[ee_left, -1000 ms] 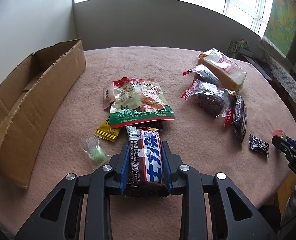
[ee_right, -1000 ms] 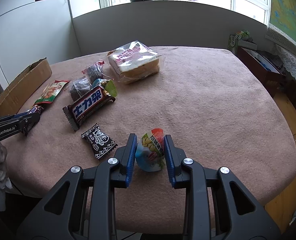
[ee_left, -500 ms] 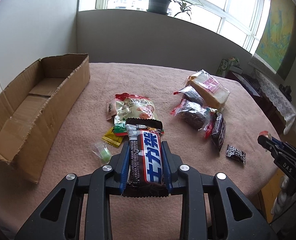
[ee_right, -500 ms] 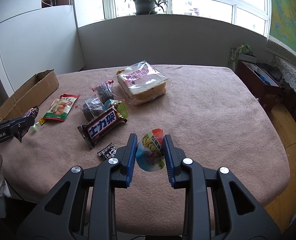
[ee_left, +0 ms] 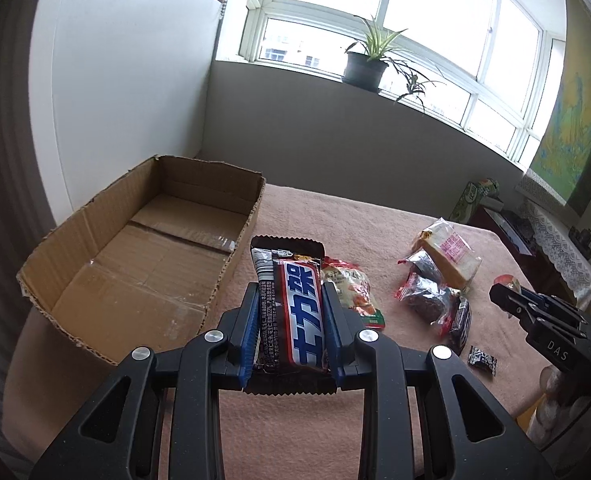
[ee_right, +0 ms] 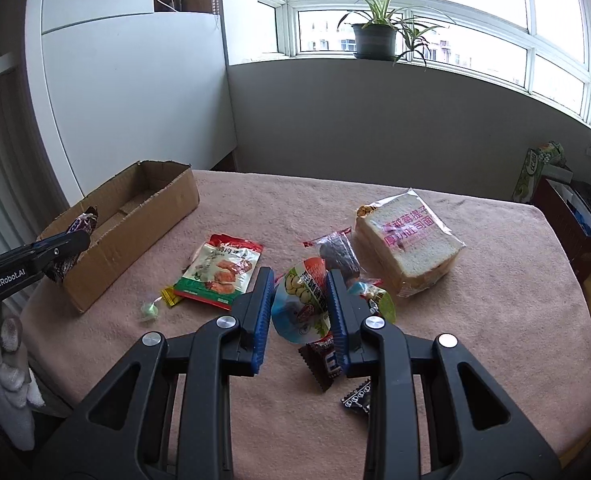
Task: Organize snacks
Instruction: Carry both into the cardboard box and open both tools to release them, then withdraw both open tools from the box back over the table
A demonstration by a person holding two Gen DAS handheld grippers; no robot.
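The left tool (ee_left: pixel 289 334) is clamped on a brown chocolate bar (ee_left: pixel 291 308), its blue pads pressing the wrapper's long edges. The right tool (ee_right: pixel 301 316) is closed on a small round snack pouch (ee_right: pixel 300 307) with a red top.

A second ago both tools sat low, close to the pink-clothed surface (ee_right: pixel 475 320); since then both have lifted and swung toward the cardboard box (ee_left: pixel 135 256). In the left view the box has moved from the left edge to left of centre, its empty floor open to view just beyond the bar's tip. In the right view the box (ee_right: pixel 135 216) has come nearer, at middle left.

So both picks look done and the carry to the box is under way. The bread (ee_right: pixel 409 244), green-and-red bag (ee_right: pixel 219 270) and small sweets remain on the surface.
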